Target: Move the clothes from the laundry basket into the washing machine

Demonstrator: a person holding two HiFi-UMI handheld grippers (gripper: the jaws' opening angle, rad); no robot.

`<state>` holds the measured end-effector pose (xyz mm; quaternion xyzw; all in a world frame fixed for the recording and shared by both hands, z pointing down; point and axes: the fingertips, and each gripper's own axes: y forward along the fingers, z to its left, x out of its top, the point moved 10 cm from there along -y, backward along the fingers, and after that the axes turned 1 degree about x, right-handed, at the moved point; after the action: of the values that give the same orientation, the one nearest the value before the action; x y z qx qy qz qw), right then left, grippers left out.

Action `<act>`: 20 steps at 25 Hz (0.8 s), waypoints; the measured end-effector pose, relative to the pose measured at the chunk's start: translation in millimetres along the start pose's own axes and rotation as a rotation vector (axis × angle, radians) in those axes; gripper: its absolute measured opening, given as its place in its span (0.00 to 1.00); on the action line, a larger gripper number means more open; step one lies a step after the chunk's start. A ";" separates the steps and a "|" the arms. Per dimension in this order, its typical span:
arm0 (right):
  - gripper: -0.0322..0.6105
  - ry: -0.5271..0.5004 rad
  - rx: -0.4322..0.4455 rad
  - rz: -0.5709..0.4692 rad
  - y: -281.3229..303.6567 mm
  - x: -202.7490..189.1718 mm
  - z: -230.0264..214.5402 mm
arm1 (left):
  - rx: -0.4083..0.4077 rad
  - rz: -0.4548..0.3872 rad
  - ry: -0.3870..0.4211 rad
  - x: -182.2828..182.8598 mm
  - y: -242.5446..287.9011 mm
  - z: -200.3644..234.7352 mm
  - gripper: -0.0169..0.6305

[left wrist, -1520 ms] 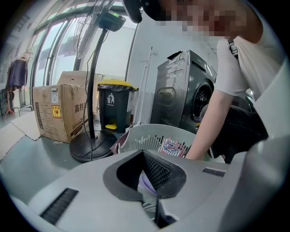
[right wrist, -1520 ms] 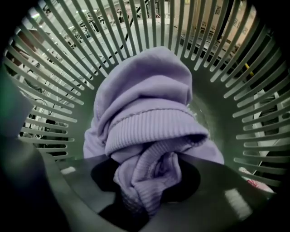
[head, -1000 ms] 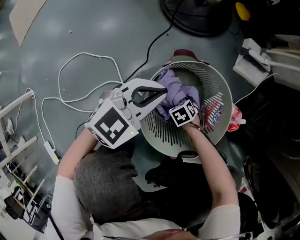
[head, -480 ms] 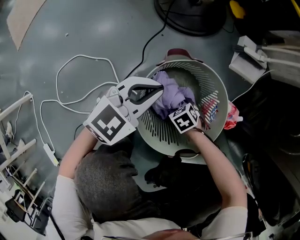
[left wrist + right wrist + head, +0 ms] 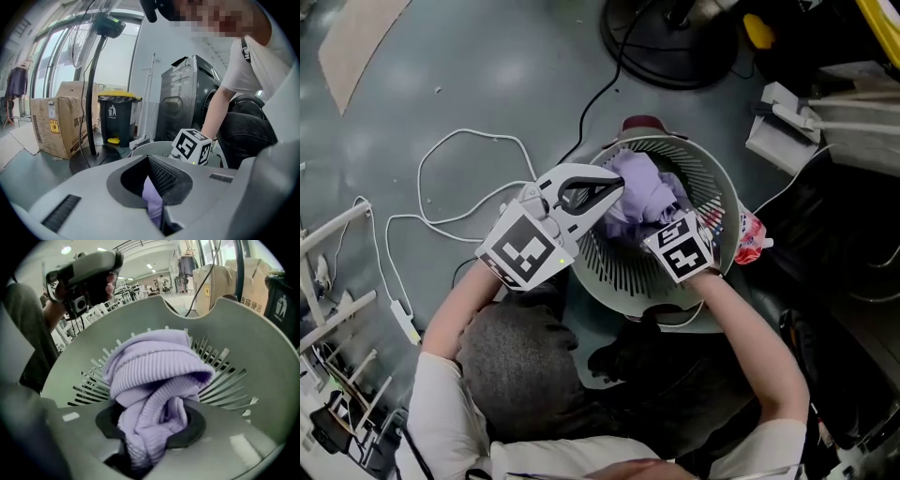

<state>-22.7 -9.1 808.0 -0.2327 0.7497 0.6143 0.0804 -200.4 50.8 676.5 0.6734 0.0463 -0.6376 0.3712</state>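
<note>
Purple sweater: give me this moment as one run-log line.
sweater: bunched over basket | left gripper: shut on sweater | right gripper: shut on sweater | stage: not yet in washer

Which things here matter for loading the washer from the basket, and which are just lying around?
Job: lilac knit garment, laundry basket, washing machine, left gripper, right gripper.
Lying about: cardboard box, black bin, fan stand.

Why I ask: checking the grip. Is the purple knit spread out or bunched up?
Bunched up: the purple knit is wadded in twisted folds between the fingers of the right gripper.
</note>
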 end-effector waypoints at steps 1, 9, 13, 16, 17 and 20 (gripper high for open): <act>0.33 -0.009 0.008 -0.017 -8.4 3.4 -0.7 | 0.004 -0.002 -0.004 0.2 0.3 -0.1 0.03; 0.33 -0.041 0.002 -0.156 -70.3 13.2 -20.6 | 0.026 0.008 0.002 6.6 7.9 6.7 0.04; 0.33 -0.021 -0.006 -0.194 -87.0 9.4 -31.5 | 0.004 0.015 0.027 18.4 16.7 5.1 0.04; 0.33 -0.001 0.013 -0.222 -95.5 8.5 -34.6 | 0.000 0.012 0.035 25.2 22.4 5.5 0.04; 0.33 -0.002 0.013 -0.232 -98.0 9.2 -34.7 | -0.001 0.009 0.032 27.5 24.4 5.7 0.04; 0.34 -0.015 0.003 -0.262 -106.9 10.3 -32.6 | -0.013 -0.002 0.026 32.4 29.2 4.2 0.04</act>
<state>21.5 -57.5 716.9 -0.3237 0.7133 0.5990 0.1660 -182.3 14.1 660.9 0.6790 0.0560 -0.6290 0.3743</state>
